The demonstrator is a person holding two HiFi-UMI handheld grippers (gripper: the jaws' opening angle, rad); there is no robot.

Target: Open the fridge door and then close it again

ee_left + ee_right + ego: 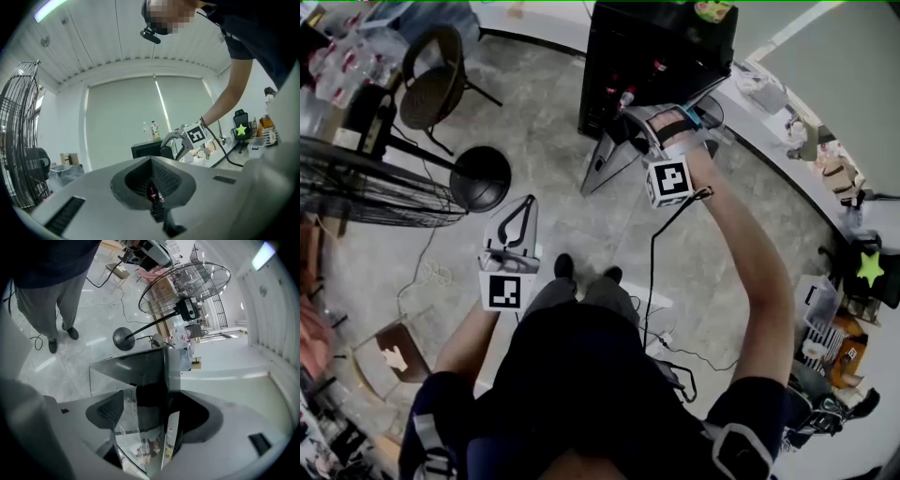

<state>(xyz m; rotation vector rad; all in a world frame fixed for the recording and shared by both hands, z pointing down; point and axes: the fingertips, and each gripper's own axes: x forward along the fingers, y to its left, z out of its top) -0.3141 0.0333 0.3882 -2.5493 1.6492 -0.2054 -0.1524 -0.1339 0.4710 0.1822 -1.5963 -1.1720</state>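
Note:
The black mini fridge (pixel 675 47) stands on the floor at the top centre of the head view. Its glass door (pixel 609 159) swings out toward me. My right gripper (pixel 639 122) reaches to the door's free edge. In the right gripper view the door (pixel 126 373) runs between the spread jaws, and the right gripper (pixel 161 399) is shut on its edge. My left gripper (pixel 528 202) hangs over bare floor to the left, shut and empty. The left gripper view shows its jaws (pixel 152 161) closed together, with the fridge (pixel 145 150) and the right gripper (pixel 171 140) beyond.
A standing fan with a round base (pixel 478 178) and a wire cage (pixel 366 183) is at the left, with a chair (pixel 436 80) behind it. Cables (pixel 656 281) trail over the floor by my feet. A cluttered counter (pixel 787 141) curves along the right.

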